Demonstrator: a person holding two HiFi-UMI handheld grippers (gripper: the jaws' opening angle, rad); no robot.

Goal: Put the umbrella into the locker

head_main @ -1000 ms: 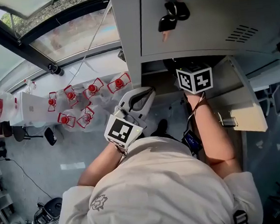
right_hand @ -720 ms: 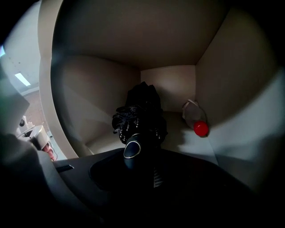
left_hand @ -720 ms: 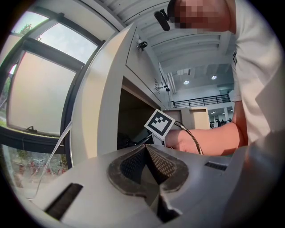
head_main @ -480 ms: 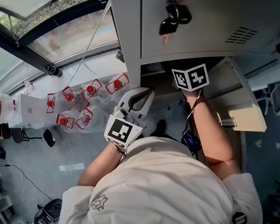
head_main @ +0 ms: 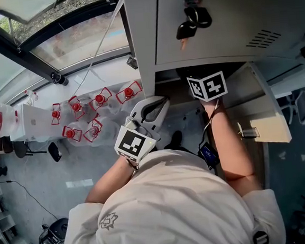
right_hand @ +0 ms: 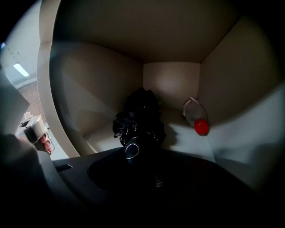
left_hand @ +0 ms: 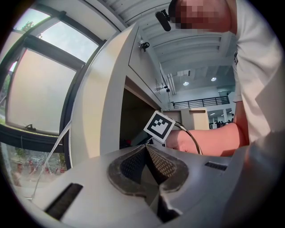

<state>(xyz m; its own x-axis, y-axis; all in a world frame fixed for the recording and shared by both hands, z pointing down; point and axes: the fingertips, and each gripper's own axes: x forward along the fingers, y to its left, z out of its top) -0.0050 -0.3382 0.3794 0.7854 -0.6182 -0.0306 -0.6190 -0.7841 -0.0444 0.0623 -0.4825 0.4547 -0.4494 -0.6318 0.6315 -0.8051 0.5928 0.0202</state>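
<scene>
A black folded umbrella (right_hand: 140, 120) lies on the floor of the open locker compartment (right_hand: 171, 82), its ringed handle end (right_hand: 132, 149) pointing at me. My right gripper (right_hand: 153, 171) reaches into that compartment; its jaws are dark and have just been opening, with the handle end just ahead of them and left of their middle, no pad pressing on it. In the head view only its marker cube (head_main: 208, 86) shows at the locker mouth (head_main: 175, 74). My left gripper (head_main: 152, 107) hangs outside the locker, its pads (left_hand: 144, 153) shut together on nothing.
A clear bottle with a red cap (right_hand: 197, 116) lies at the compartment's back right. The locker door (head_main: 265, 111) stands open at the right. Keys (head_main: 192, 18) hang on the door above. Several red-capped jugs (head_main: 93, 110) stand on the floor to the left.
The right gripper's marker cube has shifted slightly toward the locker and tipped a little. The left gripper has stayed where it was.
</scene>
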